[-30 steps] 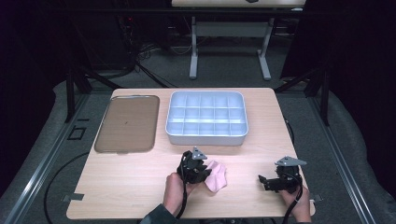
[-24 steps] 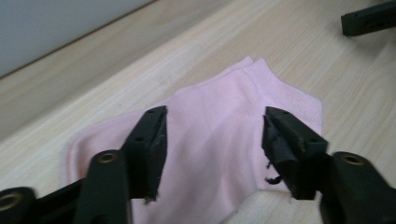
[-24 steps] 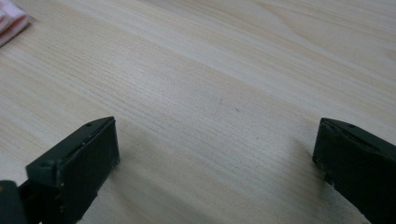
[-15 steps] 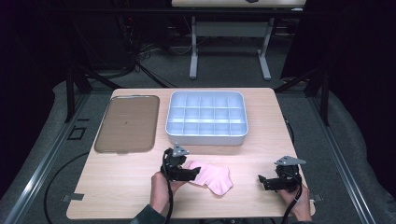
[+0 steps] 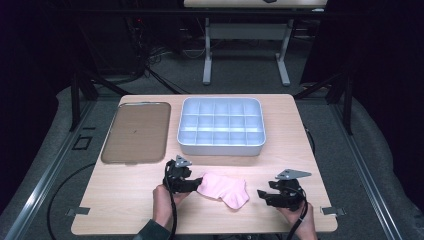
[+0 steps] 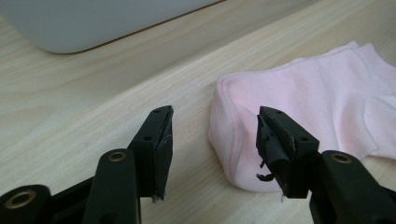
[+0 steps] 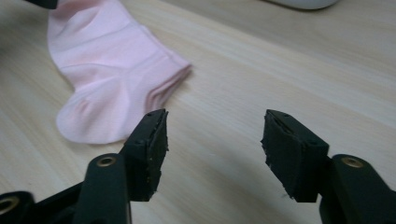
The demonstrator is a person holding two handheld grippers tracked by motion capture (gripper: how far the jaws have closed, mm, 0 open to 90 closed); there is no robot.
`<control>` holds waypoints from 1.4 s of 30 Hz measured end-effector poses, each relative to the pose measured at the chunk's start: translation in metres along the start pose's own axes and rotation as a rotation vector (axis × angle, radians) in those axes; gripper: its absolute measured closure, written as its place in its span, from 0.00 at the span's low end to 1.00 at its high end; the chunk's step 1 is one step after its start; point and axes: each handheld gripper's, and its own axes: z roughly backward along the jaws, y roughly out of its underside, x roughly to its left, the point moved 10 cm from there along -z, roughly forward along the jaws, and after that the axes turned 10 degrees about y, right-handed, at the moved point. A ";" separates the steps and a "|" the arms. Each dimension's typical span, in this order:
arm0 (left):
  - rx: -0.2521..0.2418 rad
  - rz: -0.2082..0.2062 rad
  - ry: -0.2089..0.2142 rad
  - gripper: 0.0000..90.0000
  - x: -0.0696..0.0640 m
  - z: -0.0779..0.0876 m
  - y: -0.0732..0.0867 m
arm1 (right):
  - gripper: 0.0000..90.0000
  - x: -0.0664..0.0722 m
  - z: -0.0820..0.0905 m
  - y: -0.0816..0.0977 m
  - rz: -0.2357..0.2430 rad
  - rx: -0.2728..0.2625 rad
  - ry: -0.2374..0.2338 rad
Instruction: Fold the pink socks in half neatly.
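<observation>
A wooden table (image 5: 125, 200) is seen from the high view, carrying a grey compartment tray (image 5: 221, 126) at the far middle and a flat brown tray (image 5: 137, 131) to its left. Near the front edge a pink sock (image 5: 223, 189) is laid flat, between the two grippers.

In the high view the left gripper (image 5: 192, 185) is placed at the sock's left end, and the right gripper (image 5: 262, 195) is held just beside the sock's right end, apart from it. How the jaws stand cannot be read from up there.

That detail is given by the gripper views. In the left gripper view the left gripper (image 6: 212, 135) is shown with its jaws partly apart, the sock (image 6: 322, 107) lying by its right jaw, with its rounded end reaching into the gap; no pad is seen pressing on it. In the right gripper view the right gripper (image 7: 214, 140) is shown half open over bare table, and the sock (image 7: 112, 70) is seen beyond its left jaw, untouched.

Compared with a second ago, the sock, then bunched at the left gripper, is now spread out. Both grippers' jaws have just been closing, the right from fully wide, with nothing between them.
</observation>
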 end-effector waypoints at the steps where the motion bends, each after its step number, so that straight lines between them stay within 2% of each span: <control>1: 0.010 -0.001 0.006 0.52 -0.001 -0.005 0.000 | 0.46 0.007 -0.002 0.000 0.011 0.014 -0.008; 4: 0.028 -0.017 0.023 0.55 -0.002 -0.010 0.000 | 0.52 0.022 -0.009 0.001 0.013 0.050 -0.027; 5: 0.028 -0.017 0.023 0.57 -0.002 -0.010 0.000 | 0.52 0.022 -0.009 0.001 0.013 0.050 -0.027; 6: 0.040 -0.031 0.034 0.58 -0.003 -0.012 0.001 | 0.55 0.030 -0.014 0.001 0.025 0.066 -0.041; 8: 0.047 -0.041 0.042 0.62 -0.003 -0.014 0.002 | 0.59 0.034 -0.018 0.000 0.038 0.076 -0.045; 15: 0.059 -0.059 0.057 0.73 -0.005 -0.019 0.002 | 0.66 0.044 -0.023 -0.001 0.049 0.074 -0.048; 22: 0.061 -0.075 0.036 0.91 -0.003 -0.019 0.005 | 0.80 0.050 -0.027 0.001 0.092 0.076 -0.047; 27: 0.060 -0.076 0.036 0.95 -0.004 -0.018 0.007 | 0.86 0.047 -0.028 0.000 0.095 0.068 -0.036; 28: 0.058 -0.077 0.032 0.95 -0.004 -0.018 0.007 | 0.87 0.044 -0.027 0.000 0.101 0.069 -0.016; 34: 0.053 -0.072 0.050 0.95 -0.012 -0.017 0.011 | 0.87 0.033 -0.027 0.000 0.100 0.076 0.002; 37: 0.054 -0.076 0.056 0.95 -0.015 -0.017 0.012 | 0.87 0.027 -0.027 -0.001 0.128 0.089 0.021; 42: 0.048 -0.074 0.072 0.94 -0.022 -0.017 0.015 | 0.87 0.021 -0.029 -0.004 0.144 0.081 0.034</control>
